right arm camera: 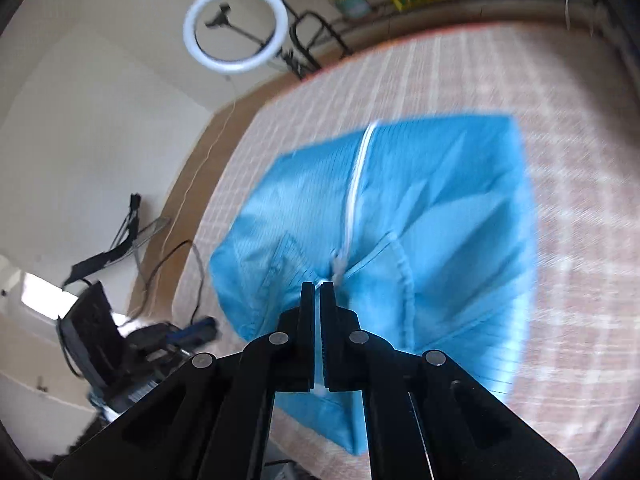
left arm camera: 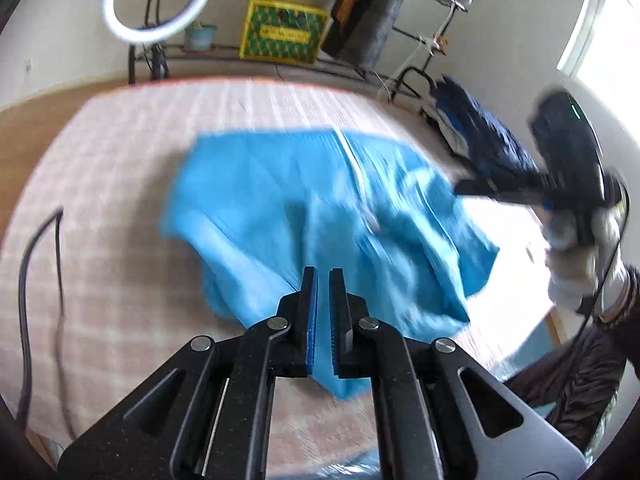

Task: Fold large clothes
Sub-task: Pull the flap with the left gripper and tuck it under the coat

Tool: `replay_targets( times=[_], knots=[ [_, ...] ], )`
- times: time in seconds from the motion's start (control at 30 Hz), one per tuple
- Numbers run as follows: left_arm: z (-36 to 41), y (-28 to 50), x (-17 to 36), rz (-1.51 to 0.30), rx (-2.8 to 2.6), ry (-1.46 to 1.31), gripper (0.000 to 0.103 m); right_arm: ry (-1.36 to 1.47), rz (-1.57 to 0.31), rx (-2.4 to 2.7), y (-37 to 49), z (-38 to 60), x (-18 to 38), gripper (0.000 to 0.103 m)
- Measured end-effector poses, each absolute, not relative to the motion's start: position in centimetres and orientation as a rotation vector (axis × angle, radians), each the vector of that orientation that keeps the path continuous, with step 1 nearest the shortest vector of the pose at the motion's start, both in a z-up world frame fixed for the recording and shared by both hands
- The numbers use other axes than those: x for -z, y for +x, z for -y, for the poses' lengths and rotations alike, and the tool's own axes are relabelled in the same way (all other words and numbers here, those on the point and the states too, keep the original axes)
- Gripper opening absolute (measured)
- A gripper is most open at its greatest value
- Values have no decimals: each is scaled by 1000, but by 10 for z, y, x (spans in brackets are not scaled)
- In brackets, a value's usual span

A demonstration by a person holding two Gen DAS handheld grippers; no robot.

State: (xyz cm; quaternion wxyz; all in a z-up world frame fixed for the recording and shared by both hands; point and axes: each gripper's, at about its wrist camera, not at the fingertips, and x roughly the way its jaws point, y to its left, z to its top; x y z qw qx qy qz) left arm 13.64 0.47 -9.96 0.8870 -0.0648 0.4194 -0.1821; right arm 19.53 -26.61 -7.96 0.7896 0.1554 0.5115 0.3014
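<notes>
The left tongs (left arm camera: pixel 323 276) and right tongs (right arm camera: pixel 318 290) are each clamped on the near edge of the blue garment (left arm camera: pixel 304 208), which lies on the checked bed cover (left arm camera: pixel 120 160). A thin pinch could slip, dropping one corner and skewing the fold.

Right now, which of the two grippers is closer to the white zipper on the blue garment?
Right. The right gripper is pinched on the blue garment right at the white zipper. The left gripper grips the cloth's edge, off to the zipper's side.
</notes>
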Motion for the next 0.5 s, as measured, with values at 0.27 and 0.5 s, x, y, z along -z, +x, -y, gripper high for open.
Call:
replay_targets(
  times=[0.27,0.5],
  knots=[
    [-34,205,145,-995,237,-90,3,-4,-1053,-470,188,264,103,7],
    [-42,204,181,-1078,229,-85,3,47,-1187,-481,175,277,141,7]
  ],
)
